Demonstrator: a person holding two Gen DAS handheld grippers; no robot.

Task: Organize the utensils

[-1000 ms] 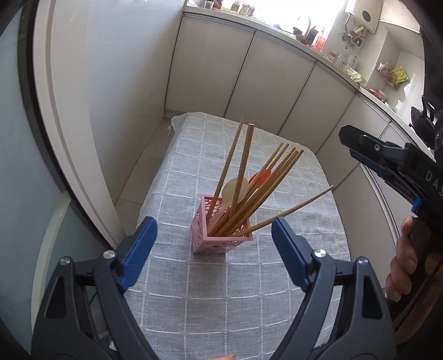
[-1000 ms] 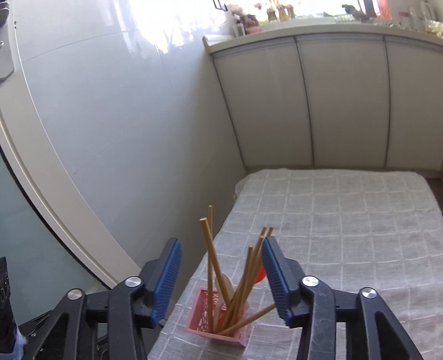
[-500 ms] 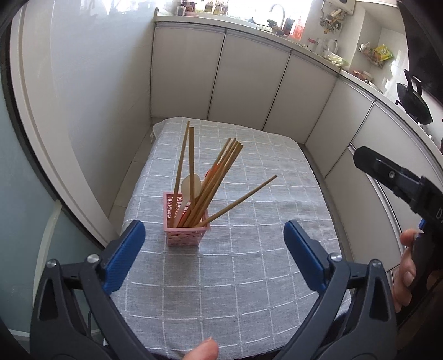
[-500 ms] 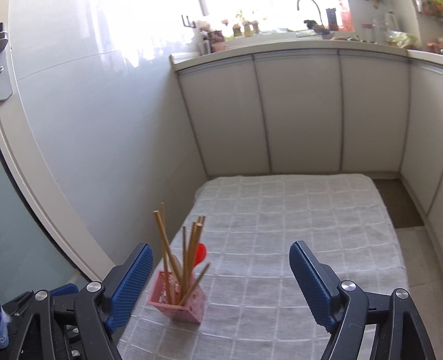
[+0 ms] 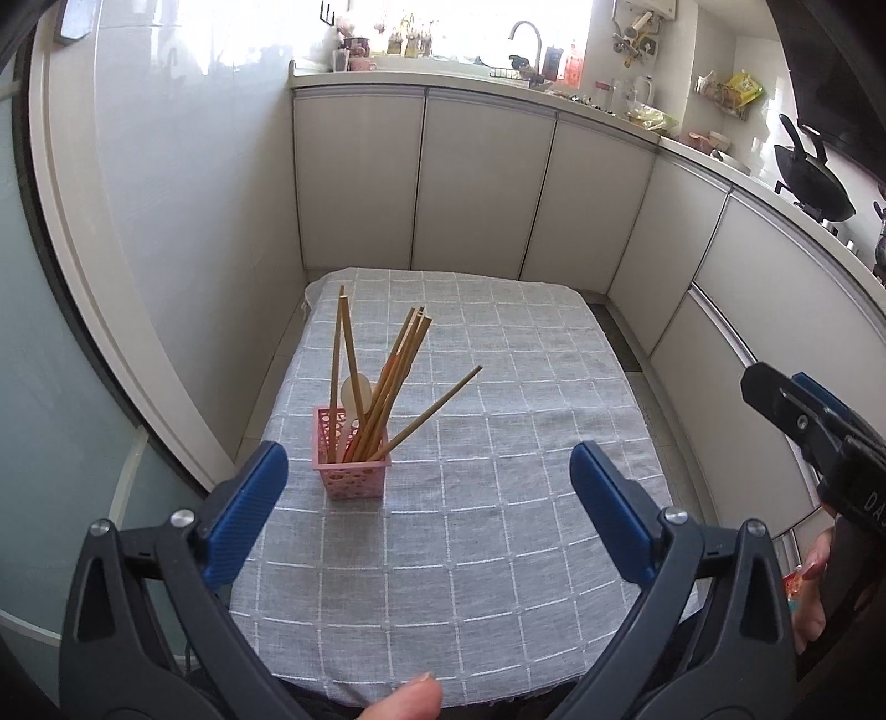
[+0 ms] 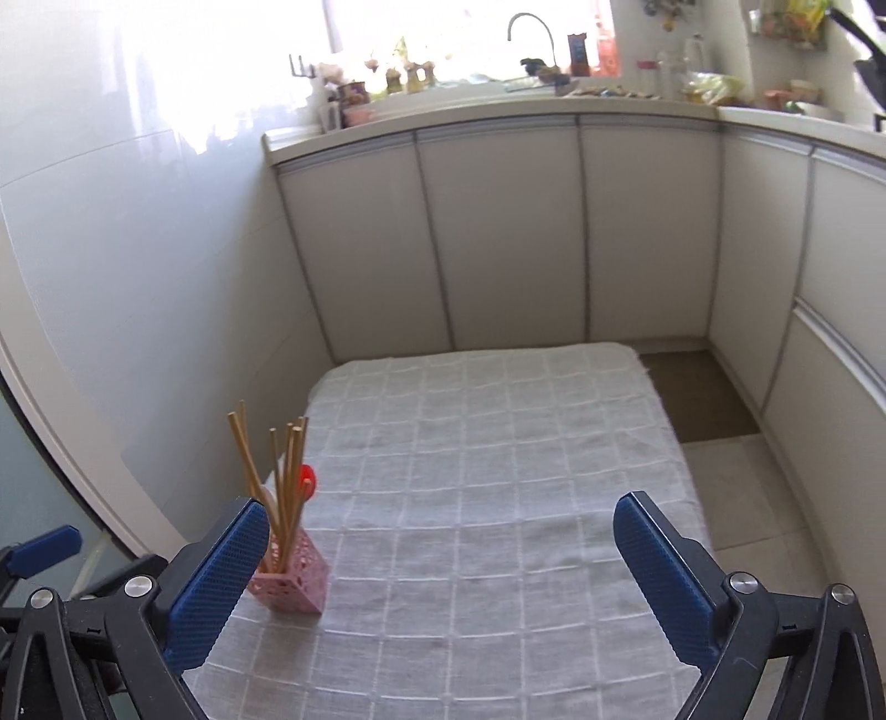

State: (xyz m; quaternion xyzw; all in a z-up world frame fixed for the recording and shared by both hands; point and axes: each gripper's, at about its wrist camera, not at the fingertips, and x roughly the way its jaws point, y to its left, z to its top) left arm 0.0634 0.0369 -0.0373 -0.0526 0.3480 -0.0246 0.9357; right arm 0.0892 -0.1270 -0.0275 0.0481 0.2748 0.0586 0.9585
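A pink perforated basket [image 5: 354, 479] stands on the grey checked tablecloth [image 5: 498, 526], on its left side. It holds several wooden chopsticks [image 5: 387, 387], a white spoon [image 5: 354, 390] and a red spoon [image 6: 306, 477]; one chopstick leans far out to the right. My left gripper [image 5: 429, 451] hovers open over the near part of the table, with nothing between its fingers. My right gripper [image 6: 440, 504] is held back from the basket [image 6: 293, 587], its jaws opening wide with nothing between them. Its left blue pad partly covers the basket in the right wrist view.
White cabinet doors [image 5: 476, 188] wrap the far and right sides, under a counter with a tap [image 5: 526, 33] and small items. A black wok [image 5: 814, 177] sits at the far right. A white wall panel runs along the left. A thumb [image 5: 410, 698] shows at the bottom edge.
Both grippers have pulled back and risen from the basket, which looks smaller and farther away. Both sets of jaws have spread wider, the right ones most. The basket has not moved.
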